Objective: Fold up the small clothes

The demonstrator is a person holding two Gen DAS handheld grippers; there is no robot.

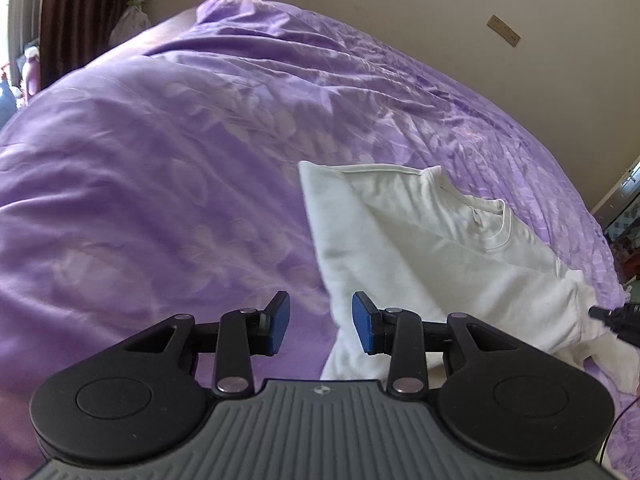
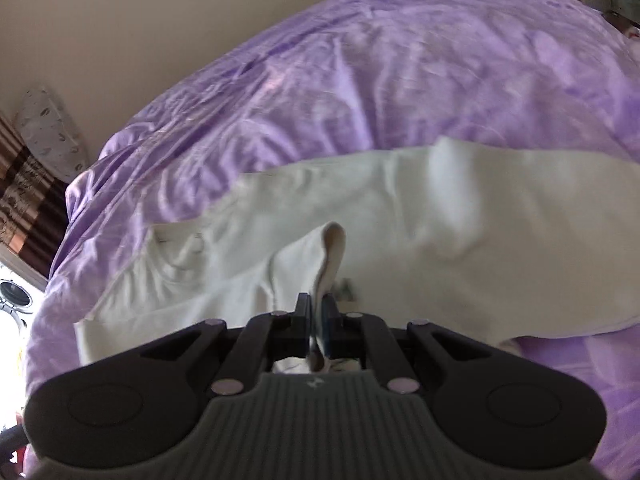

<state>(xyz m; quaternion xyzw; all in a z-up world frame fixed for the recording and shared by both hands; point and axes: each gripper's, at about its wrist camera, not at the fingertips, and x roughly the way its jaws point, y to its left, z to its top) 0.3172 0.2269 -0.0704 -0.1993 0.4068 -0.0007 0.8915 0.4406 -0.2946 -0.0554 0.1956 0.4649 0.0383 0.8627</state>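
While lying spread on the purple bed cover (image 1: 168, 184), white shirt (image 1: 432, 240) only partly folded: one side already turned in along a long diagonal crease, collar and neckline still exposed, far sleeve and hem still loose. Judged early to midway; remaining side, sleeve and final halving still to do.

Right tool (image 2: 317, 320) clenched on a raised fold of the shirt (image 2: 440, 216), a pinched ridge of cloth standing up just ahead of the pads. Left tool (image 1: 320, 324) released, blue pads apart, hovering just beside the shirt's near left edge, gripping nothing.

Further out: rumpled cover under and around the garment, likely to drag or bunch during a fold. Beige wall (image 1: 440, 12) behind, striped curtain (image 1: 76, 12) at the far left. Nothing else resting on the shirt.
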